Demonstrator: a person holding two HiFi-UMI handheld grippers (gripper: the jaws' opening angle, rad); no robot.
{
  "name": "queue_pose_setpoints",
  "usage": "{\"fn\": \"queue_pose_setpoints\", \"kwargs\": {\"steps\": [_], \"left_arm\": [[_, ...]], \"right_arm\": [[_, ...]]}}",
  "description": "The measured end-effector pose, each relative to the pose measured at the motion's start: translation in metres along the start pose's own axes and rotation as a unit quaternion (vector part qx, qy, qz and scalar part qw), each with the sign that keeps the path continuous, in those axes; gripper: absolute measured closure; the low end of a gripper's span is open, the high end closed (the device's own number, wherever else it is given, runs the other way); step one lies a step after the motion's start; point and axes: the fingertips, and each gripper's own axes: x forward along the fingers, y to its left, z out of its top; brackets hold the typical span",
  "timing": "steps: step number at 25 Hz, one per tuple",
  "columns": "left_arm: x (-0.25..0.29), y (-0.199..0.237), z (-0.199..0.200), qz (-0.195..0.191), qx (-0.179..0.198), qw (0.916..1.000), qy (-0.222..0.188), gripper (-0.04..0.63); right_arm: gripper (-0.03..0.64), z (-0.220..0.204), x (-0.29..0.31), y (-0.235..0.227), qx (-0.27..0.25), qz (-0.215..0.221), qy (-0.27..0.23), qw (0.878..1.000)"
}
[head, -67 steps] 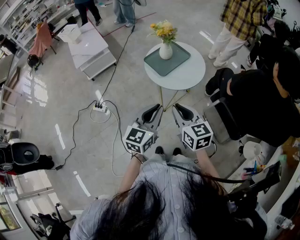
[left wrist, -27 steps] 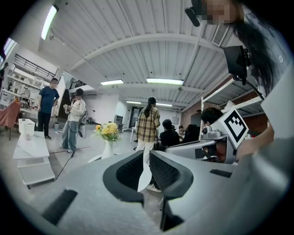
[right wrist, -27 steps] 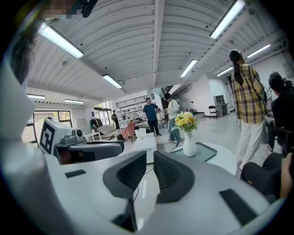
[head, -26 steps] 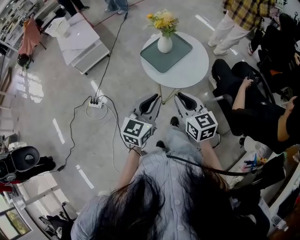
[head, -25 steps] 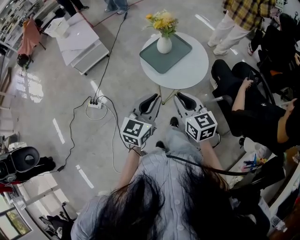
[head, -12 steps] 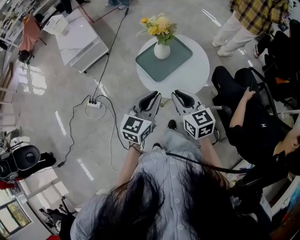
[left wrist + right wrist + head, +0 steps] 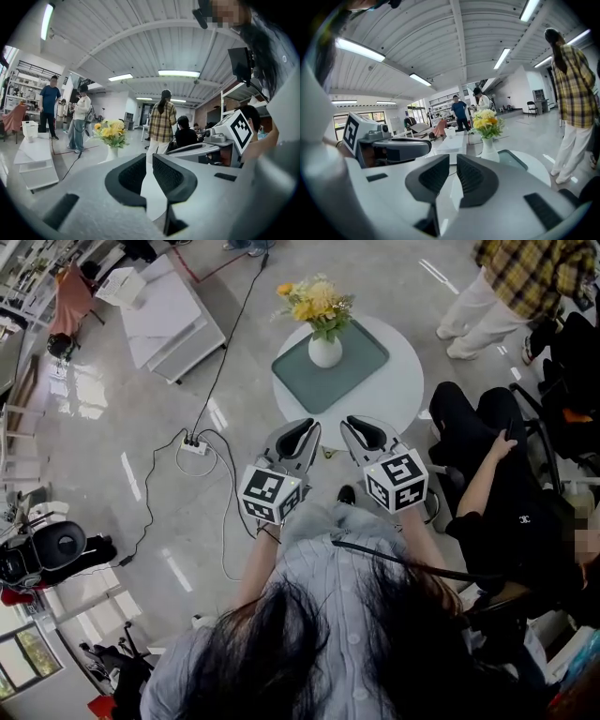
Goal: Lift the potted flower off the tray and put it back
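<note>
The potted flower (image 7: 324,346), a white vase with yellow blooms, stands upright on a grey-green tray (image 7: 349,379) on a round white table (image 7: 405,381). My left gripper (image 7: 304,433) and right gripper (image 7: 360,431) hover side by side just short of the table's near edge. Both are shut with nothing between the jaws. In the left gripper view the flower (image 7: 111,135) is ahead to the left of the left gripper (image 7: 149,164). The right gripper view has the flower (image 7: 487,127) ahead, to the right of the right gripper (image 7: 453,169), and the tray (image 7: 514,160) under it.
A seated person in black (image 7: 502,488) is close to the table's right side. A person in a plaid shirt (image 7: 536,273) stands beyond it. A power strip with cables (image 7: 195,446) lies on the floor at left, a low white platform (image 7: 173,320) farther back.
Both grippers have come closer to the round table, side by side, still shut. The seated person's arm has shifted at the right.
</note>
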Motion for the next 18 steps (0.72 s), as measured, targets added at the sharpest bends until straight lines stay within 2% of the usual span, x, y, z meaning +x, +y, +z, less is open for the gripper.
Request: {"fn": "queue_pose_setpoints", "kwargs": {"steps": [9,18], "left_arm": [[0.013,0.011,-0.005,0.009,0.0,0.9999,0.008,0.565],[0.034,0.044,-0.01,0.01,-0.009,0.9997,0.021,0.565]], "right_arm": [[0.551,-0.002,0.014,-0.013,0.004,0.014,-0.001,1.0],[0.551,-0.006,0.037,-0.026,-0.007,0.013,0.016,1.0]]}}
